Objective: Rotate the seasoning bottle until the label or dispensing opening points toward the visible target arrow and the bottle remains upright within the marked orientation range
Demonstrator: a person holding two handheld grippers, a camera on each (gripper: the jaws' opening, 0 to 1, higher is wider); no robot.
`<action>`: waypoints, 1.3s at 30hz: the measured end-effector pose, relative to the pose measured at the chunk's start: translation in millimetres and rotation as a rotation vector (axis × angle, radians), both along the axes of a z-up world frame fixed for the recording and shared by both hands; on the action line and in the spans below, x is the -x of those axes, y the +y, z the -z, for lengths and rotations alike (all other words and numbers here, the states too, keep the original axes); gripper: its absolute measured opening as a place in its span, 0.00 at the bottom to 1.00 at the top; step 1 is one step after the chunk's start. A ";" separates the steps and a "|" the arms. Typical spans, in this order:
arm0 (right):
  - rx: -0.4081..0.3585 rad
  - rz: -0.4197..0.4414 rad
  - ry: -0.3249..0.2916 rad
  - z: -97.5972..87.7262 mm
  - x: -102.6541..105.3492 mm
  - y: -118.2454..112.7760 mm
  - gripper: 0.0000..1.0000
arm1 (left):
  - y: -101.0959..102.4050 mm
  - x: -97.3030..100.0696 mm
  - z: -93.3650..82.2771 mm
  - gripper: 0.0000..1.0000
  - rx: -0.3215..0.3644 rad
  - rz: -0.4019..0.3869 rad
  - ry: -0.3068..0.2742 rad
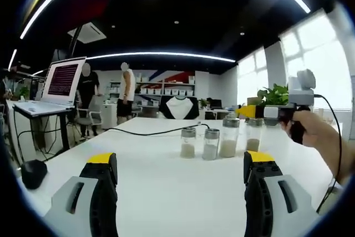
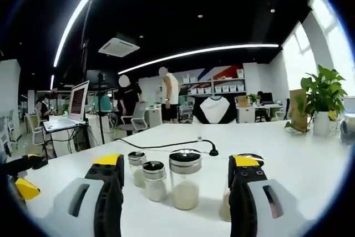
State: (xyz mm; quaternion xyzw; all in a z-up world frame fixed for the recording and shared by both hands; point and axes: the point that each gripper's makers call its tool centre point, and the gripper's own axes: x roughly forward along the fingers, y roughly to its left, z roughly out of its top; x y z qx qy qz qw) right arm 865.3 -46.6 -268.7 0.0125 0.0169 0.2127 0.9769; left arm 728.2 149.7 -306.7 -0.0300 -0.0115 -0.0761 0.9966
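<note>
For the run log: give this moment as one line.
left gripper: open, back from jars | right gripper: open, at four jars | jars: upright, untouched | table: white

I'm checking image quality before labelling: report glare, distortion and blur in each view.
Left gripper view: window blown out white, ceiling light strips bent by fisheye, bottles small and soft. Right gripper view: large bottle fairly sharp between the open jaws, white table bright, plant backlit, ceiling dark.

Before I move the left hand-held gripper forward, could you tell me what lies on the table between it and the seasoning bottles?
In the left gripper view, only bare white table lies between the left hand-held gripper and the seasoning bottles.
</note>
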 end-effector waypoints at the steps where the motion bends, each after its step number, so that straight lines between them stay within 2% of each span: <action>1: 0.005 -0.006 0.007 2.1 -3.4 2.1 0.75 | -0.2 -0.3 0.4 1.00 0.001 0.001 0.002; 8: 0.023 -0.016 0.037 15.3 -20.7 9.3 0.67 | -0.1 -0.9 -1.0 0.99 0.009 0.003 -0.002; 9: 0.015 -0.011 0.037 16.0 -21.9 8.3 0.64 | 0.1 -0.9 -0.4 0.99 0.010 0.002 0.000; 10: -0.048 0.013 0.059 16.2 -22.5 6.7 0.60 | 0.2 -0.8 -0.1 0.99 0.011 0.002 0.002; 12: -0.002 0.002 0.037 15.3 -27.5 8.8 0.54 | -0.1 -0.5 -1.8 0.99 0.019 0.002 -0.003; 13: 0.025 0.017 0.052 18.4 -31.6 7.1 0.54 | -0.6 -0.5 -2.8 0.99 0.019 0.003 -0.006; 15: -0.007 0.006 0.041 12.9 -35.0 8.6 0.54 | -2.3 -0.8 -4.4 0.99 0.009 0.007 -0.010; 17: 0.006 0.013 0.035 10.7 -38.6 8.1 0.54 | -2.5 -1.7 -4.1 0.99 0.003 0.006 -0.008; 18: 0.030 0.019 0.054 13.7 -40.7 7.2 0.54 | -2.3 -2.0 -3.2 0.99 0.014 0.006 0.000; 21: 0.035 0.026 0.077 18.3 -47.0 6.3 0.54 | -1.9 -2.0 -3.2 0.99 0.029 0.004 -0.001; 25: 0.071 0.031 0.077 25.0 -55.7 6.0 0.54 | -1.9 -1.5 -2.2 0.99 0.022 0.003 0.002; 27: 0.070 0.009 0.083 27.4 -59.2 8.1 0.55 | -3.2 -1.0 -1.9 0.99 0.024 0.010 0.002; 30: 0.064 0.024 0.092 30.4 -63.7 7.4 0.54 | -4.8 -0.1 -1.0 0.99 0.018 0.016 0.005; 34: 0.065 0.022 0.099 33.9 -70.2 9.5 0.51 | -4.0 1.1 -0.9 0.99 0.022 0.013 0.006; 37: 0.055 0.027 0.098 36.1 -74.9 8.9 0.45 | -4.4 1.1 -0.8 0.99 0.019 0.015 0.005; 39: 0.029 0.021 0.116 40.1 -76.6 9.9 0.43 | -5.1 0.8 -0.6 0.99 0.020 0.017 0.007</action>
